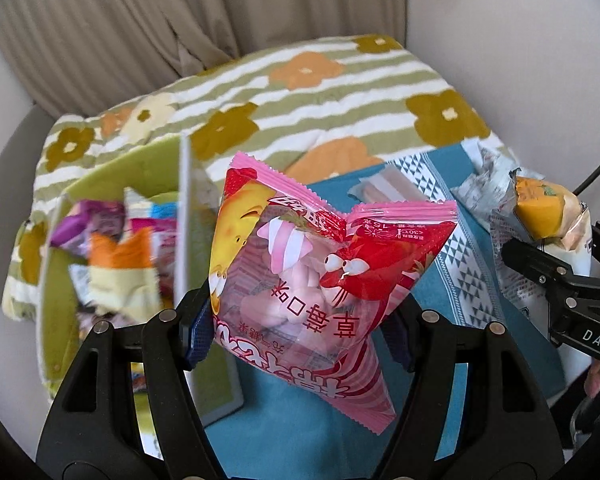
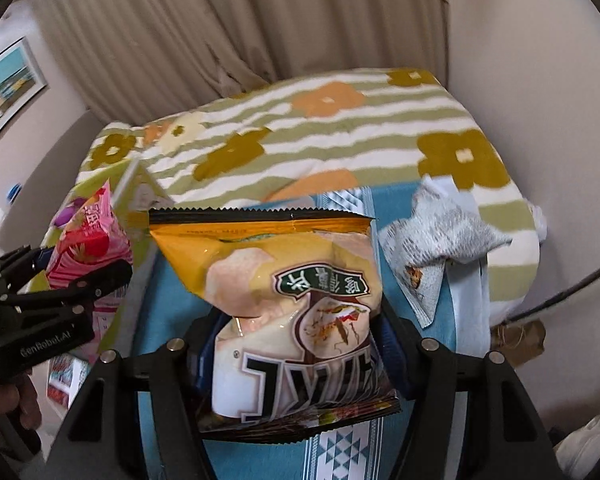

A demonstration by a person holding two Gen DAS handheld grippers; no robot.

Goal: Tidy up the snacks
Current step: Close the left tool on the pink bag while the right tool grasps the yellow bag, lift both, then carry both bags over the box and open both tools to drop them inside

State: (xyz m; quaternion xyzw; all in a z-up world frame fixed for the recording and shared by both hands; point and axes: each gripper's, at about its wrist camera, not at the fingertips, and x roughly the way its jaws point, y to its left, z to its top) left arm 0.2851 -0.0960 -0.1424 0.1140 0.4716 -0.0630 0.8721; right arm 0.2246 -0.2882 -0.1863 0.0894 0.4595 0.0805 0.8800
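Under my claws is a bed covered by a striped floral blanket (image 1: 340, 92). On it lies a teal patterned cloth (image 1: 452, 184). Left of that cloth stands the green snack box (image 1: 112, 172), full of wrappers. On the cloth's far edge lies a small clear packet (image 1: 388, 188); at its right edge lie crumpled white wrappers (image 2: 440, 232).

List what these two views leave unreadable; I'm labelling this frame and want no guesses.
- Snacks in the green box, left wrist view: blurred, none identifiable.
- Clear packet on the blue cloth, left wrist view: partly behind the pink marshmallow bag.
- Grey-white packet, right wrist view: print too blurred.
- Blue cloth beneath the yellow snack bag: covered.
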